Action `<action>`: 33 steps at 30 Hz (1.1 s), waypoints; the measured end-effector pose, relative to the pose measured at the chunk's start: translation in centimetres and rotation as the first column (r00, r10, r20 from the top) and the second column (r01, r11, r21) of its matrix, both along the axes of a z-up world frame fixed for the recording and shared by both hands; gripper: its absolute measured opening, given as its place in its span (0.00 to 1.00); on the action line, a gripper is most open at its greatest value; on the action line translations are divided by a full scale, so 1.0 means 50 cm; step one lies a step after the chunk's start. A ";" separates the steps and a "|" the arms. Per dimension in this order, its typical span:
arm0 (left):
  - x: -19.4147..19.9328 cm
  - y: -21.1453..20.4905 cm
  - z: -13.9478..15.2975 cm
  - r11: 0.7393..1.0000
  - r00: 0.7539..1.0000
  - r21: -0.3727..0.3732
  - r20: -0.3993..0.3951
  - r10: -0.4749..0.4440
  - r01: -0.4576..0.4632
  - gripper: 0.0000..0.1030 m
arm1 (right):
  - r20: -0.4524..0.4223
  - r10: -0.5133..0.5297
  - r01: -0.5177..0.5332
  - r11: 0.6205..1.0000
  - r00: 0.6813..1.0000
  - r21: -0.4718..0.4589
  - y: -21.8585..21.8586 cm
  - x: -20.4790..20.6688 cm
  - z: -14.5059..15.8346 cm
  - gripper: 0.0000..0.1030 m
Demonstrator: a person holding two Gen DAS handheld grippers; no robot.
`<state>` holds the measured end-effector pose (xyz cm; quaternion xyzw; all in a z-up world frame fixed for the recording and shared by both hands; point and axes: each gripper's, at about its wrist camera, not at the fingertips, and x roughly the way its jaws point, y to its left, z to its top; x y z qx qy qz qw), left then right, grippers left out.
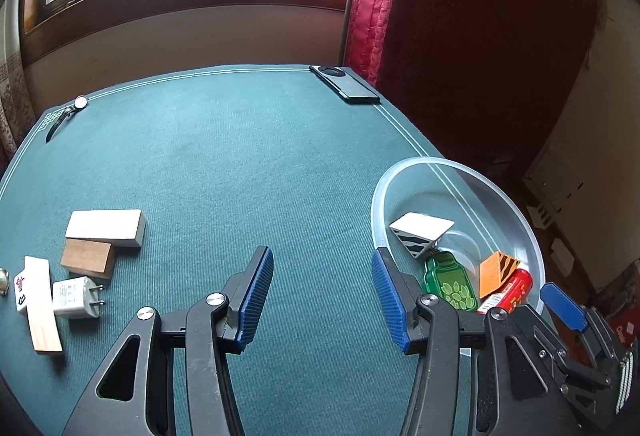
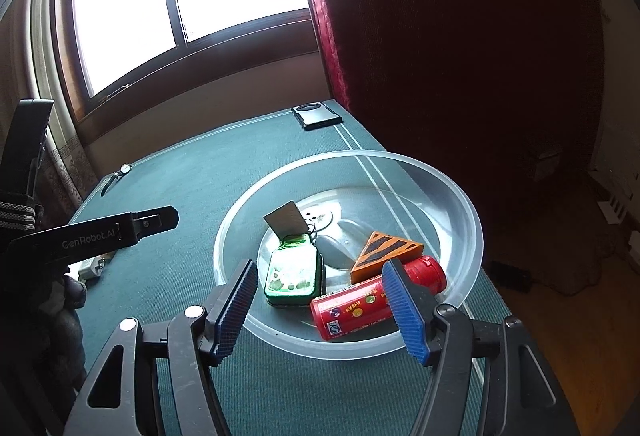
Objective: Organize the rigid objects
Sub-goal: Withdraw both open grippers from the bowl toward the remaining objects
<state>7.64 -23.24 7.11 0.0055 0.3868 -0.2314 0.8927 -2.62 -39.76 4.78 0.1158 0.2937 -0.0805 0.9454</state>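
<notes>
A clear plastic bowl (image 1: 516,212) (image 2: 460,196) stands at the table's right edge. It holds a white striped wedge (image 1: 420,230), a green flat bottle (image 1: 452,282) (image 2: 294,268), an orange striped wedge (image 1: 496,270) (image 2: 386,250) and a red bottle (image 1: 514,290) (image 2: 360,306). On the left lie a white block (image 1: 104,226), a brown wood block (image 1: 88,258), a white charger (image 1: 74,296) and a mahjong-marked wooden piece (image 1: 36,300). My left gripper (image 1: 322,300) is open and empty above the mat. My right gripper (image 2: 320,312) is open and empty over the bowl's near rim.
A black phone (image 1: 346,84) (image 2: 316,114) lies at the far right corner of the green table (image 1: 240,156). A wristwatch (image 1: 66,114) (image 2: 118,174) lies at the far left. A red curtain (image 1: 440,16) hangs to the right.
</notes>
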 end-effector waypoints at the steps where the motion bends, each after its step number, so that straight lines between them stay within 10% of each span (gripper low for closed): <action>1: 0.000 0.004 0.000 1.000 1.000 -0.001 0.000 0.004 -0.004 0.51 | 0.002 0.004 -0.004 1.000 1.000 -0.003 0.004 0.000 0.001 0.69; 33: 0.014 0.228 -0.031 0.977 0.979 -0.077 -0.053 0.196 -0.200 0.60 | -0.066 0.172 -0.171 0.985 0.983 0.022 0.144 0.048 -0.010 0.74</action>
